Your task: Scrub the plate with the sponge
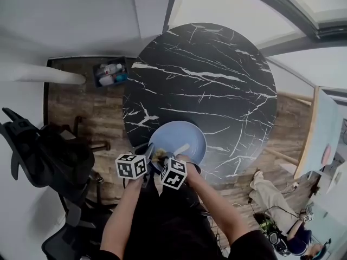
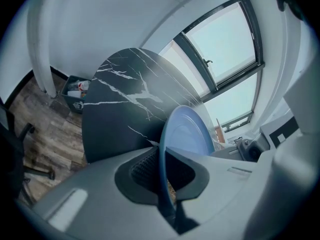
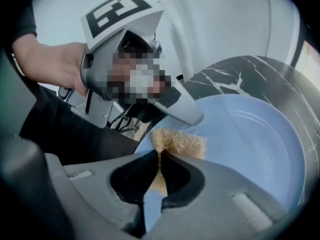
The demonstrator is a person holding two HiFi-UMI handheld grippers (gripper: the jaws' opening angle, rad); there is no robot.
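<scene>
A person stands at a round black marble-patterned table (image 1: 217, 80), with a two-jaw gripper in each hand. A pale blue plate (image 1: 181, 140) lies at the table's near edge. The left gripper (image 2: 162, 171) is clamped on the plate's near rim, which runs edge-on between its ribbed pads. The right gripper (image 3: 159, 176) pinches a tan, fibrous sponge (image 3: 180, 143). The sponge's tuft rests on the plate just beside the left gripper's tip. Each gripper carries a cube (image 1: 132, 167) printed with black-and-white square code patterns. On the wooden floor beyond the table, a dark crate (image 1: 110, 72) holds bottles whose labels are too small to read.
</scene>
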